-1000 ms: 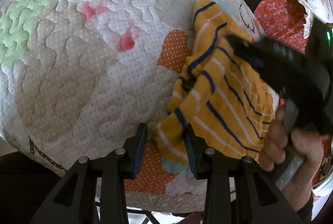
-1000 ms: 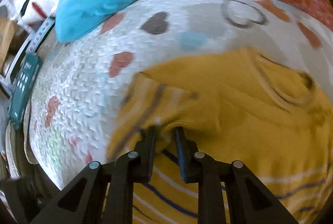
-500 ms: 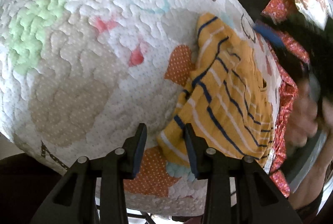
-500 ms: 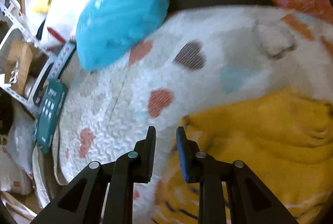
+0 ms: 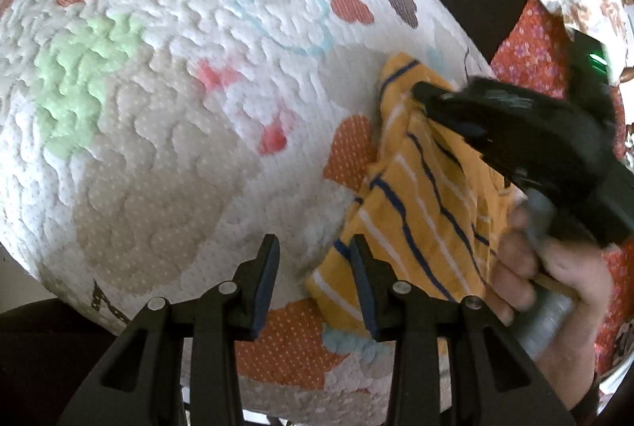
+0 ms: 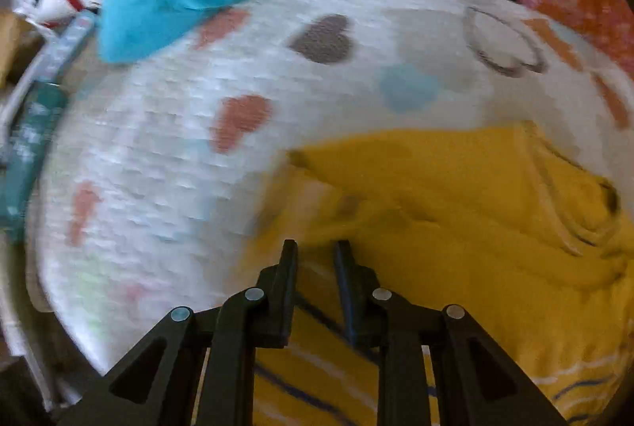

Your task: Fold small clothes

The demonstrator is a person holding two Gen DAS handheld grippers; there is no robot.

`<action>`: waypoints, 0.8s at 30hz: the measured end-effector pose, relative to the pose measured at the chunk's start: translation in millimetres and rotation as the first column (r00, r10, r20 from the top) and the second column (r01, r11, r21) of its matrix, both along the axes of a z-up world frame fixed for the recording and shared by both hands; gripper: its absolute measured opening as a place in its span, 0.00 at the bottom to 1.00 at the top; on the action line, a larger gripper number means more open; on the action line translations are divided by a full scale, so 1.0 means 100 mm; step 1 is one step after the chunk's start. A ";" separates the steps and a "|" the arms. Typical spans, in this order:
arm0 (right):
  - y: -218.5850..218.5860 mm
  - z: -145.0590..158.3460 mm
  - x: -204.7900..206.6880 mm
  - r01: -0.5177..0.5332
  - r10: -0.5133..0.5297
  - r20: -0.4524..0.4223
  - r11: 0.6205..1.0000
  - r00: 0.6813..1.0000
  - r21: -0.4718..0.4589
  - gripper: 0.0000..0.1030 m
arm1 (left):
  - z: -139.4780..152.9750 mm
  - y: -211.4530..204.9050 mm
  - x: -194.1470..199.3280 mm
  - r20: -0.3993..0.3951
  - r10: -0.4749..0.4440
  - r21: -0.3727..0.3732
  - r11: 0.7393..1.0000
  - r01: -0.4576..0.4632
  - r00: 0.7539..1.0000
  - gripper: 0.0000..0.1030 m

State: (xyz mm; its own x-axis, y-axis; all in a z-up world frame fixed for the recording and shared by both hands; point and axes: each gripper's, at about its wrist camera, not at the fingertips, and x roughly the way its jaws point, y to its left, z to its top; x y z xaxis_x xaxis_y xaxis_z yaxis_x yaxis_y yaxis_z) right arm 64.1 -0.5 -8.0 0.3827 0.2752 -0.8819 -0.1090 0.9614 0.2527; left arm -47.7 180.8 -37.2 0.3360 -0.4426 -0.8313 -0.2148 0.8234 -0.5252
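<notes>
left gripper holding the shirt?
No: the left gripper is open, with only the shirt corner beside its right finger over the quilt.

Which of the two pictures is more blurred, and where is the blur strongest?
Right wrist view: motion blur nearly everywhere, strongest on the quilt and yellow garment. Left wrist view: mostly sharp; only the right gripper is smeared. Both show fisheye bending.

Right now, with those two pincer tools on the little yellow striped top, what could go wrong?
The left gripper is open, and only one finger touches the yellow striped top at its corner, so nothing pins that end. If the right gripper pulls, the whole top may slide over the quilt rather than fold. The right wrist view is blurred with motion, so its grip cannot be confirmed and may slip.
</notes>
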 end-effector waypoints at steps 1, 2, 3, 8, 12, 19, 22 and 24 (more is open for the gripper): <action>-0.03 0.12 -0.07 0.000 -0.002 0.024 0.998 1.000 0.065 0.22 | 0.01 0.01 0.00 0.008 0.008 0.011 1.000 -0.008 1.000 0.35; -0.08 0.20 -0.14 0.002 -0.006 0.045 0.996 0.999 0.091 0.22 | 0.02 0.01 0.00 0.013 0.012 0.017 1.000 -0.012 1.000 0.36; -0.15 0.30 -0.26 0.000 -0.008 0.070 0.994 0.997 0.108 0.22 | 0.02 0.00 0.01 0.018 0.015 0.021 1.000 -0.016 1.000 0.37; -0.90 0.44 -0.98 0.080 -0.085 0.130 0.996 0.988 0.039 0.22 | 0.03 -0.11 0.01 0.041 -0.001 0.008 1.000 0.001 0.999 0.37; -2.00 0.26 -1.46 0.288 -0.288 0.071 0.958 0.955 0.016 0.22 | 0.06 -0.20 -0.01 0.075 -0.024 0.053 0.998 0.020 0.997 0.39; -3.62 0.07 -2.13 0.686 -0.685 0.034 0.725 0.728 -0.060 0.23 | 0.07 -0.38 -0.02 0.102 -0.082 0.158 0.985 0.065 0.991 0.40; -3.74 0.21 -2.39 0.699 -0.704 0.021 0.709 0.710 0.094 0.23 | 0.12 -0.46 -0.06 0.126 -0.106 0.229 0.970 0.075 0.986 0.40; -3.57 0.30 -2.51 0.664 -0.674 0.049 0.735 0.737 0.137 0.29 | 0.17 -0.53 -0.11 0.153 -0.121 0.296 0.953 0.071 0.981 0.40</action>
State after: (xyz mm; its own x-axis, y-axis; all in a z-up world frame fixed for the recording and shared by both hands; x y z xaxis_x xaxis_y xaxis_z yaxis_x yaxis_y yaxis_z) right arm -187.3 -357.5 22.1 0.5782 0.0045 -0.8159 0.5254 0.7630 0.3765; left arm -59.0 127.3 -19.8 0.4491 -0.2303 -0.8633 -0.0565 0.9569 -0.2847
